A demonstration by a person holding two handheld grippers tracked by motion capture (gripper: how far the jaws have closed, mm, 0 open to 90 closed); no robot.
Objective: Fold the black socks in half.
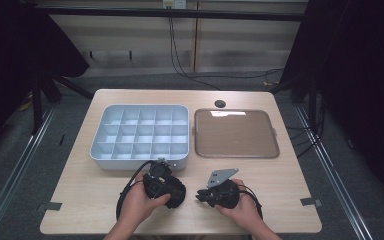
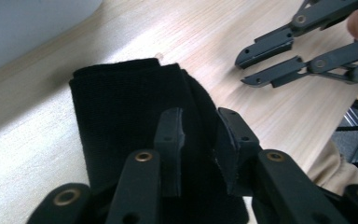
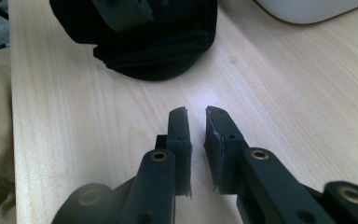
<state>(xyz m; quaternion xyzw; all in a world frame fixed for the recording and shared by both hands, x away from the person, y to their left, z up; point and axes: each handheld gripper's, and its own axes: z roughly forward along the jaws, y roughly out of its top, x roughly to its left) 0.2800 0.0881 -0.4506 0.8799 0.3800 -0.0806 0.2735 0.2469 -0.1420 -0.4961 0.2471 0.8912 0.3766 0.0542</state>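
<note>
Pale, light-wood rectangular table (image 1: 80,200) with a dark round hole near its far edge. On it: a white plastic divided tray of many small compartments (image 1: 139,133) at the left, a flat brown square tray with rounded corners (image 1: 236,133) just beside it at the right, and a folded black fabric piece (image 2: 121,121) near the front edge, before the white tray.

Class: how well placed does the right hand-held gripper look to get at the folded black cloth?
Probably well: the right hand-held gripper holds nothing, and bare table lies between it and the black cloth. The left hand-held gripper sits over the cloth, though.
</note>
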